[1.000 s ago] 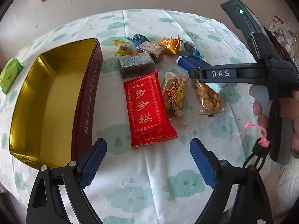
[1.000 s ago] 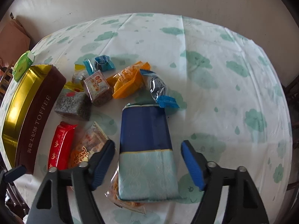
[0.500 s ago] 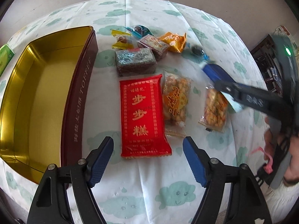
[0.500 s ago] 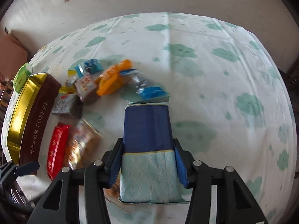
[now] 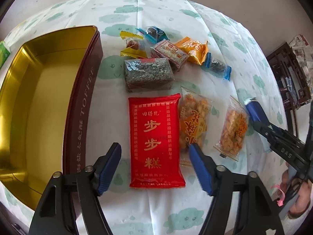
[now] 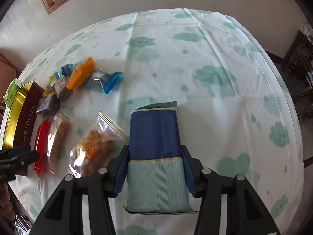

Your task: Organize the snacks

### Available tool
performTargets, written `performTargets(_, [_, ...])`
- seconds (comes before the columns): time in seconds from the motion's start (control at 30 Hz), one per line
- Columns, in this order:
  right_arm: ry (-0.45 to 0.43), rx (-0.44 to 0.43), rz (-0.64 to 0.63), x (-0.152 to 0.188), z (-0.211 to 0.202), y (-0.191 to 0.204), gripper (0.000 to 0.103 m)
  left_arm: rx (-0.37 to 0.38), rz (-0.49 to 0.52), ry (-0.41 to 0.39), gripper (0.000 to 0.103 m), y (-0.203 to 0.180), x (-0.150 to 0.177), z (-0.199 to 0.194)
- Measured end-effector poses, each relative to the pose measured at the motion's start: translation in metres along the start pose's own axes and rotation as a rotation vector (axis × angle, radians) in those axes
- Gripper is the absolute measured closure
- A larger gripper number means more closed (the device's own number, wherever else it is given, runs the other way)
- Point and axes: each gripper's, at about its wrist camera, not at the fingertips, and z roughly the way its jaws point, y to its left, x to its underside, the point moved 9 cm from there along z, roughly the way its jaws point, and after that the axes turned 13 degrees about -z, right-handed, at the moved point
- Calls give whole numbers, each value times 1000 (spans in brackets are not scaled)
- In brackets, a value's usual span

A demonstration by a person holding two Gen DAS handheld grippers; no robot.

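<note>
Between the right gripper's point(image 6: 154, 173) pads, the blue packet point(image 6: 155, 152) is now clamped.

Both wrist views aimed steeply down, close above the bench point(image 5: 156, 211). Shared: toffee tin point(image 5: 82, 105) point(image 6: 25, 125) and red snack pack point(image 5: 155, 139) point(image 6: 40, 143).

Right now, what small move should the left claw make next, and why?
Probably finish closing on the red packet: the left claw straddles its lower half, jaws closing but not yet pressing. The open tin beside it is empty.
</note>
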Motion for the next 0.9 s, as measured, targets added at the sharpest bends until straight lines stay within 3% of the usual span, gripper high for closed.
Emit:
performTargets(0.27, [-1, -2, 15, 11, -3, -2, 52, 16, 8, 28, 51, -3, 2, 9])
performTargets(0.33, [3, -2, 18, 13, -3, -2, 52, 32, 13, 31, 59, -5, 3, 8])
performTargets(0.63, [11, 17, 10, 15, -1, -1, 52, -4, 71, 10, 61, -4, 10, -1])
performTargets(0.9, [29, 47, -9, 14, 1, 0, 52, -3, 178, -34, 61, -4, 18, -37])
